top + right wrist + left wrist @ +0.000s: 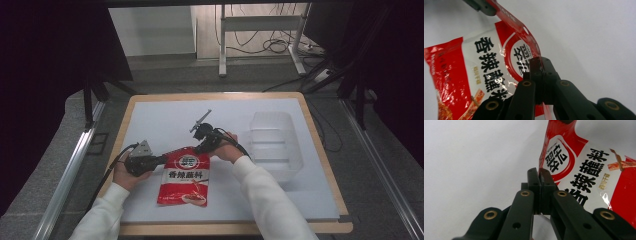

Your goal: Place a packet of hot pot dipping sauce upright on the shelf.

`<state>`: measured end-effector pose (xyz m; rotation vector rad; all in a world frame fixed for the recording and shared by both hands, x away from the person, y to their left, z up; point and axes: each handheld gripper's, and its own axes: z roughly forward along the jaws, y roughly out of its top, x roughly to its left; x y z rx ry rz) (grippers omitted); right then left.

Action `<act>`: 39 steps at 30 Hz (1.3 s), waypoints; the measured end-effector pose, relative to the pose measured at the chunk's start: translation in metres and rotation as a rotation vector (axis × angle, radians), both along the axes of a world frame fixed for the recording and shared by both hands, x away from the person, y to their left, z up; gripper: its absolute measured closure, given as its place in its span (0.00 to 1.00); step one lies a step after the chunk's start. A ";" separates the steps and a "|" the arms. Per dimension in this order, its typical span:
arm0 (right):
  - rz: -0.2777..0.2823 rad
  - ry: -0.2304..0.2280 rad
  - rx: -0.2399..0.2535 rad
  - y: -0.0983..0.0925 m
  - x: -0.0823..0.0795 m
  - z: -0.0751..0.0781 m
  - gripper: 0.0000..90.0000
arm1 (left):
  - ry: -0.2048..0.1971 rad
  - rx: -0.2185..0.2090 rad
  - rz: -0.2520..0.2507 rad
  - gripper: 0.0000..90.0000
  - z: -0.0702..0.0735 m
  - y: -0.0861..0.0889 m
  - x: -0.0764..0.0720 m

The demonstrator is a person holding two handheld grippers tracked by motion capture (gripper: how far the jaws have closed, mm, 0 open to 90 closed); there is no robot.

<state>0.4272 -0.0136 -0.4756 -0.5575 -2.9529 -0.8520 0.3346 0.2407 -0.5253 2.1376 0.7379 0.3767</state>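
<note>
I have both claws on the red snack bag [185, 176], which lies flat on the white bench [165, 122] near its front edge, a little left of the middle. My left claw [165, 159] comes in from the left and is clenched on the bag's top left corner; in the left gripper view the jaws stand pressed together with the edge of the red snack bag [584, 170] pinched between them. My right claw [201, 148] reaches down from the upper right and is grasping the top edge of the bag near its right corner; in the right gripper view its jaws are closed on the red rim, which curls up off the bench there while the rest of the red snack bag [474, 75] lies flat. A clear plastic bin [276, 142] stands well apart to the right.
</note>
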 end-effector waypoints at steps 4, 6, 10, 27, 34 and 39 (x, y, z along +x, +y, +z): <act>0.007 0.014 0.008 -0.001 -0.002 0.002 0.99 | -0.011 -0.002 0.010 0.97 0.000 0.001 0.000; 0.017 0.014 0.012 -0.001 -0.004 0.004 0.99 | -0.020 -0.004 0.018 0.92 0.000 0.002 0.000; 0.022 0.014 0.017 -0.001 -0.005 0.006 0.99 | -0.030 -0.013 0.058 0.75 -0.001 0.004 0.000; 0.002 0.030 0.063 -0.011 -0.010 0.020 0.99 | 0.019 -0.049 0.152 0.34 0.001 0.019 -0.028; 0.005 0.058 0.092 -0.012 -0.010 0.027 0.99 | 0.040 -0.061 0.162 0.33 -0.004 0.027 -0.031; -0.004 0.079 0.109 -0.013 -0.011 0.036 0.99 | 0.040 -0.059 0.171 0.33 -0.005 0.030 -0.033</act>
